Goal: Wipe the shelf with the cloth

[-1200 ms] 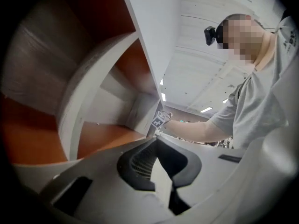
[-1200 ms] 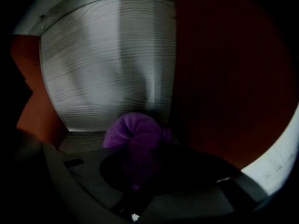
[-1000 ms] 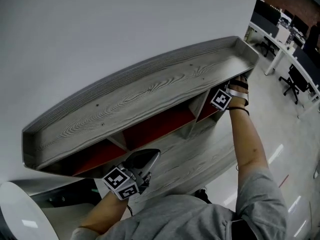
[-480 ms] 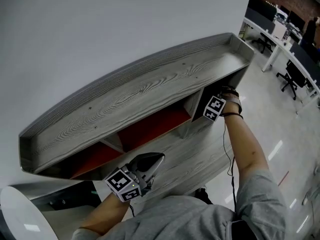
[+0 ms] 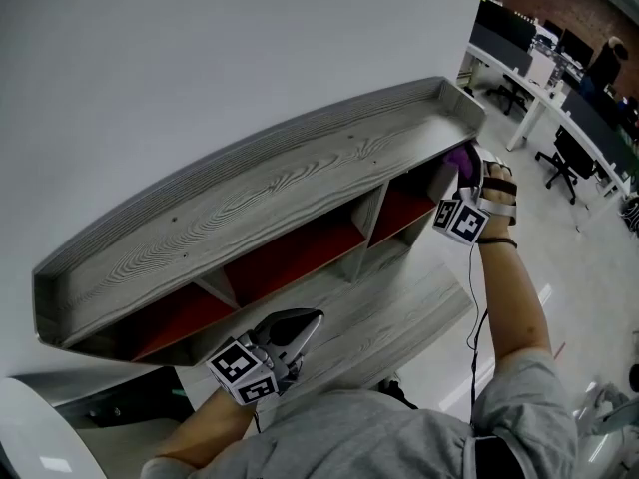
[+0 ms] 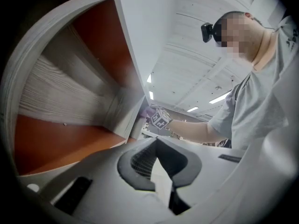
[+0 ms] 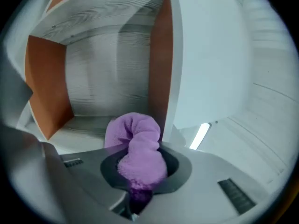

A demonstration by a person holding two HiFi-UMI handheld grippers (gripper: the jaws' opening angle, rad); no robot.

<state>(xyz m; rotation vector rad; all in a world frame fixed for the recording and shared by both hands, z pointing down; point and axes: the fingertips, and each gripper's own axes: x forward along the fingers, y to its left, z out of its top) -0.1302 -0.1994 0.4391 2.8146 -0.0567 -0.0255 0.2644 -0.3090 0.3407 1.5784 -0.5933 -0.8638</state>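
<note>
R gripper (image 7: 140, 174): my fingers are clamped on the cloth (image 7: 139, 148); nothing else btwn them.
Cloth, form: purple, fuzzy, bunched into a wad. It sticks out fwd past my R tips and curls over to the left at its top.
Cloth, posn: at the mouth of the R-end compartment (image 7: 112, 73), low down, over the front of its grey floor board and just beside the orange R side wall. Contact w/ the board: cannot tell.
Cloth, head view: a small purple patch shows at the shelf's R end, just above my R marker cube (image 5: 461, 222).
Shelf (image 5: 270, 203): grey wood-grain unit against a white wall (image 5: 200, 48). Top is a shallow tray w/ raised rim. Open compartments beneath, red-orange panels inside.
L gripper (image 6: 157, 140): my tips meet; I hold nothing.
L gripper, posn: low, in front of the shelf's lower ledge (image 5: 399, 317), twds the L end, well apart from R gripper.
L gripper view: looks into a compartment w/ an orange panel; beyond its divider the R cube and my forearm (image 6: 196, 129) show.
Surroundings: desks (image 5: 544, 98) and an office chair (image 5: 571, 158) at far R, well apart from shelf.
</note>
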